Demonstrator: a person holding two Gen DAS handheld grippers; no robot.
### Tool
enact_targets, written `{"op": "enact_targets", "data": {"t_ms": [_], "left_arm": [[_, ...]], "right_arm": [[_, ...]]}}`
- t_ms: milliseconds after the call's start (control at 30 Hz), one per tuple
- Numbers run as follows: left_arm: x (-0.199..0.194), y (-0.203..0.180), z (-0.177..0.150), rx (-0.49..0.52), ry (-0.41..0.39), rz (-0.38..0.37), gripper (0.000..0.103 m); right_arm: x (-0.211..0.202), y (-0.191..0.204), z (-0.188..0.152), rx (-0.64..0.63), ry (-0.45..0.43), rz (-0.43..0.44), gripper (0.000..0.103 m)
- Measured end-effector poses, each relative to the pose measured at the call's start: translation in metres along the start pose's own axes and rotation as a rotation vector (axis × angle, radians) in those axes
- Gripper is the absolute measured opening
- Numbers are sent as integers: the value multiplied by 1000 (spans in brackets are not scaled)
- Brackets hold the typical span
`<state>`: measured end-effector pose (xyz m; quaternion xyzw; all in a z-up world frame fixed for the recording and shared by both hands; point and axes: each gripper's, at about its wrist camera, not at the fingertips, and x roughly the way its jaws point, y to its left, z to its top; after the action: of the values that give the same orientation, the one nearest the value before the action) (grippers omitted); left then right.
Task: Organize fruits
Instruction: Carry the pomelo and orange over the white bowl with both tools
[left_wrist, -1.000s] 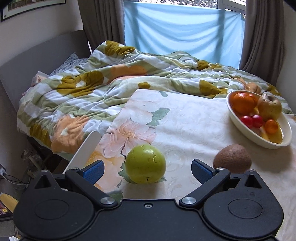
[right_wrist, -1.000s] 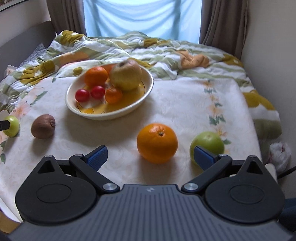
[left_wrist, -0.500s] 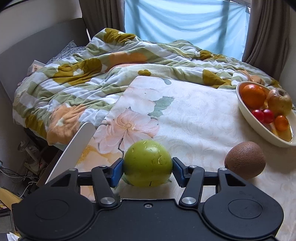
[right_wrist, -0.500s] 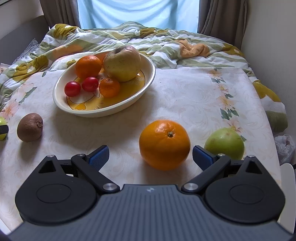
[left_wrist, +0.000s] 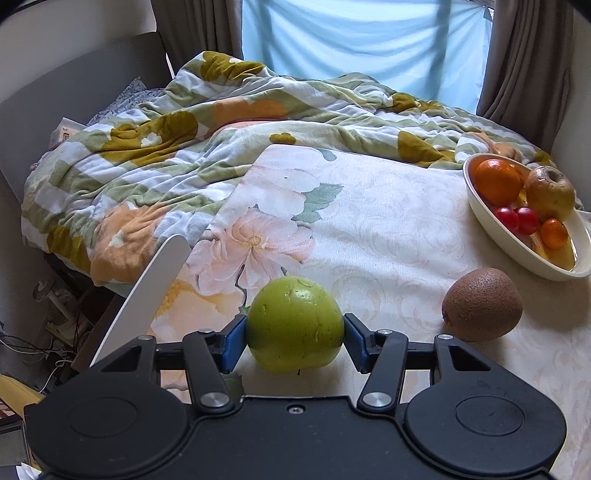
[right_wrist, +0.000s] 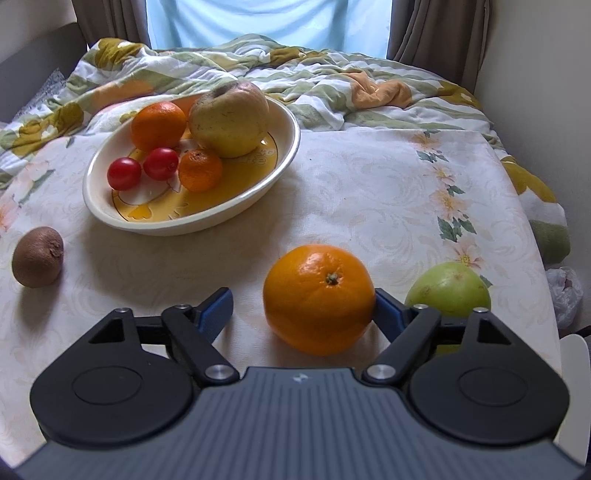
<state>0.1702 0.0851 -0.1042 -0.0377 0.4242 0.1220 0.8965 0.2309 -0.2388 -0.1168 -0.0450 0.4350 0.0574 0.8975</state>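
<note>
My left gripper is shut on a green apple, with both blue pads pressed to its sides just over the flowered tablecloth. A brown kiwi lies to its right. In the right wrist view a large orange sits between the closing jaws of my right gripper. The right pad touches it and the left pad stands clear of it. A second green apple lies just right of that gripper. The cream bowl beyond holds an orange, a yellowish apple, two cherry tomatoes and a mandarin.
A rumpled flowered duvet covers the bed behind the table. A white chair back stands at the table's left edge. The kiwi lies in front of the bowl on the left. A plastic bag lies past the right edge, by the wall.
The left jaws closed from wide open onto the green apple. The right gripper moved forward and down until the orange sat between its jaws, which have narrowed.
</note>
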Motion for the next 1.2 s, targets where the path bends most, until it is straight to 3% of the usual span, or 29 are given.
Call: {"op": "enact_targets", "data": {"t_ms": [100,667,967,1200], "left_arm": [[-3,0,-1,-6,4,-7,60],[-83,-11,8,-35,-65,-88,60],[-125,-37,35,7,-141,-150,60],[-126,-69,66,55,-178,-228,60]], "right_arm": [[-2,-1,2,-37,-17,-23,76],[-65,11,10,-47,-71,71,75],[-110,7,28,-67,-121,101,75],[-133,1,54,-103,-161,111,75]]}}
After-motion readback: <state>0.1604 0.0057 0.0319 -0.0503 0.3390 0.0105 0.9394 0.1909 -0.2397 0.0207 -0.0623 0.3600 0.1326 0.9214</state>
